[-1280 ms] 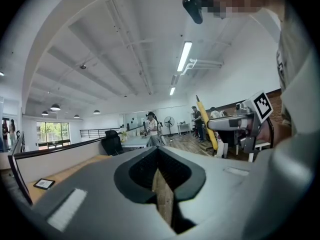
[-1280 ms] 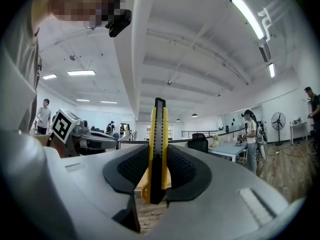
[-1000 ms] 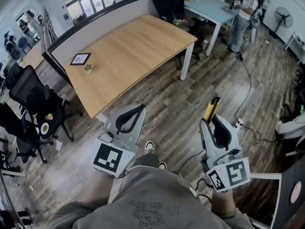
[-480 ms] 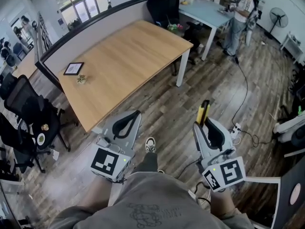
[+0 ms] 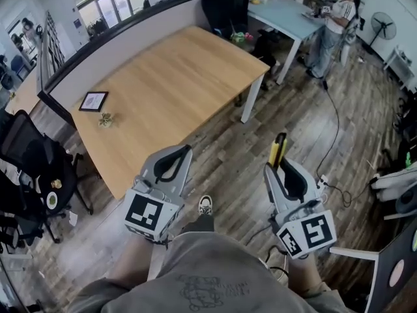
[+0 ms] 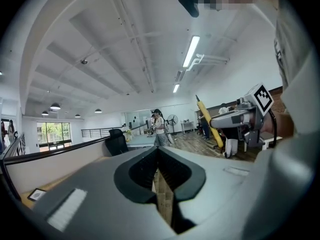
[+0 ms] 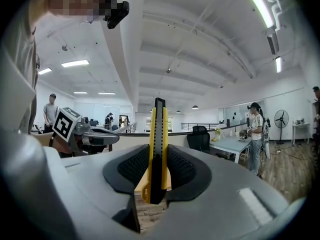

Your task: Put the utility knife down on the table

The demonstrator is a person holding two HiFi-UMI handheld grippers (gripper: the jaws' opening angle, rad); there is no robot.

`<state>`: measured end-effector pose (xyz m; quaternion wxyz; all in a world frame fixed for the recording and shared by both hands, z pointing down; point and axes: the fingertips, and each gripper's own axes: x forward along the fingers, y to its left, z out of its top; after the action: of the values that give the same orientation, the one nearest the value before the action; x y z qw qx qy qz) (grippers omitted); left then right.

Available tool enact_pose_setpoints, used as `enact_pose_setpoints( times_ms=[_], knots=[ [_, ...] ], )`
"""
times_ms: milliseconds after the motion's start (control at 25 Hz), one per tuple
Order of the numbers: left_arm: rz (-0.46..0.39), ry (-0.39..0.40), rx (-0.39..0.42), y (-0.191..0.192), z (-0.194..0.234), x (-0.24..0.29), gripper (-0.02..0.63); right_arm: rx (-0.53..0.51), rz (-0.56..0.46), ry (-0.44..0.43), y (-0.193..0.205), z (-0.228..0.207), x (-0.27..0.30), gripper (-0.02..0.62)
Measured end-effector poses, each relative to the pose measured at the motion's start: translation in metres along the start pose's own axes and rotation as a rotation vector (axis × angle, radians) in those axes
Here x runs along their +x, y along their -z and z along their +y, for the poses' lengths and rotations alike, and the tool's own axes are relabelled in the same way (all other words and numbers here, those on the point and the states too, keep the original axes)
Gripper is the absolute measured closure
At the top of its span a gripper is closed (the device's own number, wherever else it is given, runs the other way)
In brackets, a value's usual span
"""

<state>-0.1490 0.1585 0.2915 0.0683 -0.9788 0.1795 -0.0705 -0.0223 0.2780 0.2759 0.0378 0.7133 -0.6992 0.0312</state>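
Clamping a yellow-and-black utility knife (image 7: 157, 144) between its dark ribbed pads, the right hand-held gripper (image 7: 157, 171) holds the tool upright, with its tip rising above the jaws. The left hand-held gripper (image 6: 159, 173) has its jaws pressed together with nothing between them. In the head view, the right hand-held gripper (image 5: 279, 168) and its utility knife (image 5: 278, 150) hang over the plank floor (image 5: 306, 103), apart from the pale wooden surface (image 5: 176, 77), while the left hand-held gripper (image 5: 181, 151) sits near that surface's front edge. Each gripper's cube carries black-and-white square markers. The print on the person's grey shirt (image 5: 202, 285) is too blurred to read. A framed picture (image 5: 93, 100) and a small plant (image 5: 105, 119) rest on the surface. Only the gripper views show the ceiling lights. The left gripper view catches the knife from the side, and the head view alone shows a shoe (image 5: 204, 205) on the floor. Another person (image 5: 329, 28) stands beside a light blue desk (image 5: 287, 8).
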Motion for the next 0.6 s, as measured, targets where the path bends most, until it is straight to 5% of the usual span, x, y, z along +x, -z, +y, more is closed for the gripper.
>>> enact_pose_setpoints(
  times_ms=[600],
  knots=[
    [-0.022, 0.014, -0.015, 0.002, 0.148, 0.09, 0.604, -0.016, -0.018, 0.025, -0.036, -0.035, 0.168, 0.471]
  ],
)
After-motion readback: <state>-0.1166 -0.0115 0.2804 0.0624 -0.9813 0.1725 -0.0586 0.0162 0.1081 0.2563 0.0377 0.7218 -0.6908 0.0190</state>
